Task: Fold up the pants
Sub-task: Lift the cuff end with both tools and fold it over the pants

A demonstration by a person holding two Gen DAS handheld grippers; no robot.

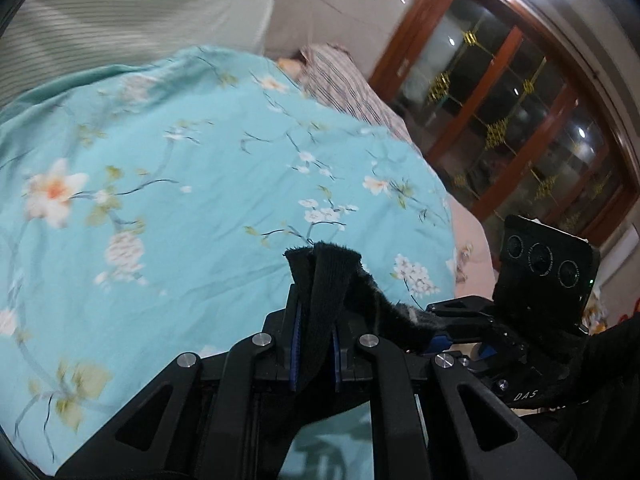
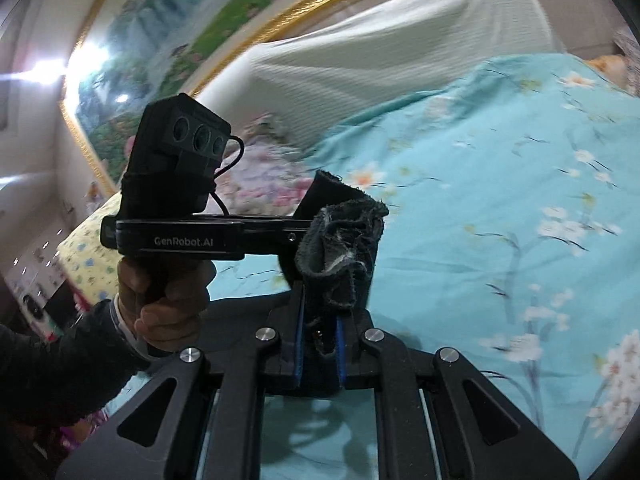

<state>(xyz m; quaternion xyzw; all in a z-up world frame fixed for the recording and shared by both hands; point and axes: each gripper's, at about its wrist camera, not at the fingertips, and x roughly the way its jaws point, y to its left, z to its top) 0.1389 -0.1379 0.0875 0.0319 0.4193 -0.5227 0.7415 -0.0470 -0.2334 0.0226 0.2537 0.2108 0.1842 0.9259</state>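
The pants are black, fuzzy cloth. My left gripper (image 1: 316, 304) is shut on a bunched edge of the pants (image 1: 324, 280), which sticks up between the jaws and trails right toward the other gripper (image 1: 472, 320). My right gripper (image 2: 320, 312) is shut on another bunched part of the pants (image 2: 344, 240), frayed at the top. Both hold the cloth in the air above the bed. The left gripper (image 2: 296, 228) shows in the right wrist view, close on the left, held by a hand (image 2: 164, 296). Most of the pants hang out of sight below.
A turquoise floral bedspread (image 1: 180, 184) covers the bed below. A white striped cover (image 1: 120, 12) lies at the head. A striped cloth (image 1: 344, 80) lies at the far edge. A wooden glass door (image 1: 520, 120) stands right. A framed painting (image 2: 180, 40) hangs left.
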